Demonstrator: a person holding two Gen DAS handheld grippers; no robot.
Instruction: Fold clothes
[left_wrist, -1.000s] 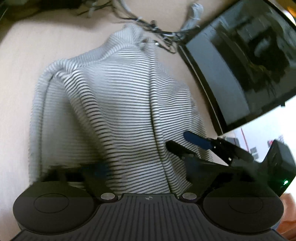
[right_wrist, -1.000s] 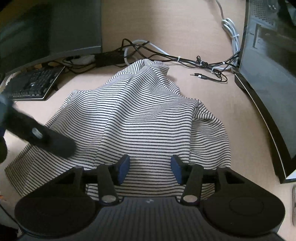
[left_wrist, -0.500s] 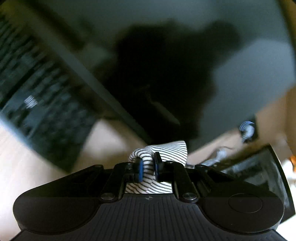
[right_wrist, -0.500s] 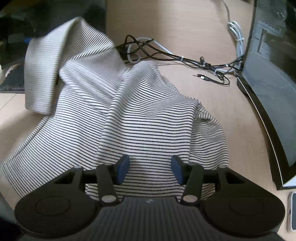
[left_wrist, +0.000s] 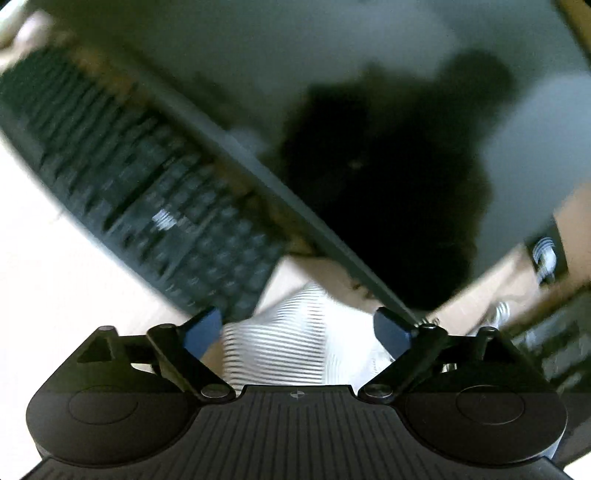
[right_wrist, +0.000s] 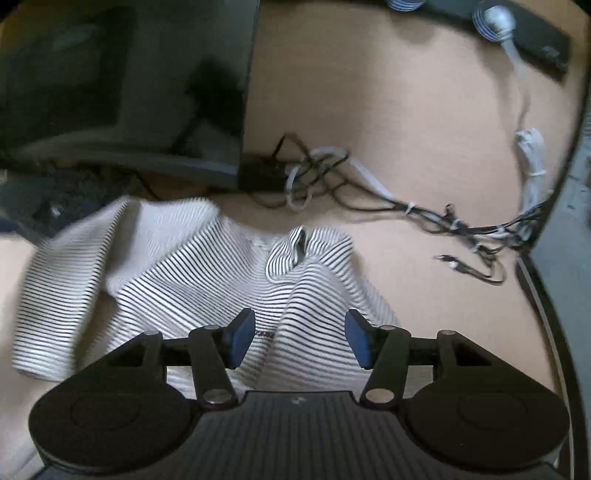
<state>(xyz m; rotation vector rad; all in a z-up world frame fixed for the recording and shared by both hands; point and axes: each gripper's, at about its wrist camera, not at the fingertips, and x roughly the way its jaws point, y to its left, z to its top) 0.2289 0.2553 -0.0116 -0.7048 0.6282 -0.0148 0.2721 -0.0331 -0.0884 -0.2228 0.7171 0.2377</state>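
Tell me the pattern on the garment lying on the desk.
The garment has thin dark horizontal stripes on white, clearest in the right wrist view.

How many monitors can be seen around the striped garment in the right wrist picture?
2: one monitor at the upper left, behind the striped garment; a second monitor along the right edge. Others may lie outside the view.

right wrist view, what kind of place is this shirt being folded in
Most likely a computer desk in a home or office: the striped shirt lies on a wooden desktop beside a monitor, a tangle of cables, and, in the left view, a keyboard.
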